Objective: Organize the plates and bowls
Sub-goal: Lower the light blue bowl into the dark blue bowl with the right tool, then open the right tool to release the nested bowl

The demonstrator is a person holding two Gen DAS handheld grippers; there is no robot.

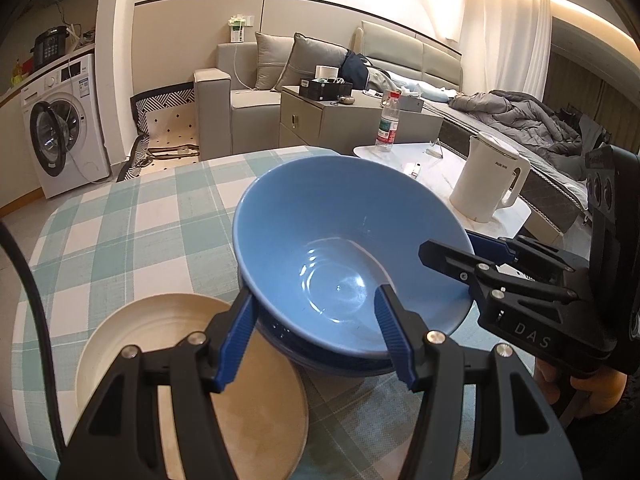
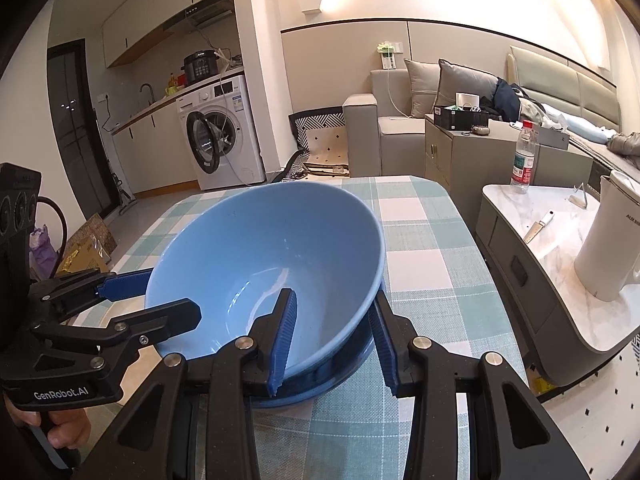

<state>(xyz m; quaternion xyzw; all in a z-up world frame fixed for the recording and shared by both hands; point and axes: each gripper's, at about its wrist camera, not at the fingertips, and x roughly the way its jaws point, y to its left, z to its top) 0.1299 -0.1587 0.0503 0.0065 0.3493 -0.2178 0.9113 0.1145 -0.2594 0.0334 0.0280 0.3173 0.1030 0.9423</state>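
A light blue bowl (image 1: 344,248) (image 2: 256,276) sits tilted on top of a darker blue dish (image 1: 320,356) (image 2: 332,380) on the checked tablecloth. My left gripper (image 1: 316,320) is open, its fingers astride the bowl's near rim, one inside and one outside. My right gripper (image 2: 332,332) is open in the same way astride the opposite rim; it also shows in the left wrist view (image 1: 476,254). A cream plate (image 1: 160,340) lies flat on the cloth to the left of the stack, under my left gripper.
A white kettle (image 1: 488,176) and a water bottle (image 1: 388,120) stand on a marble side table (image 2: 560,248) to the right. The checked table's (image 1: 120,224) far edge drops to the floor. A sofa and a washing machine stand beyond.
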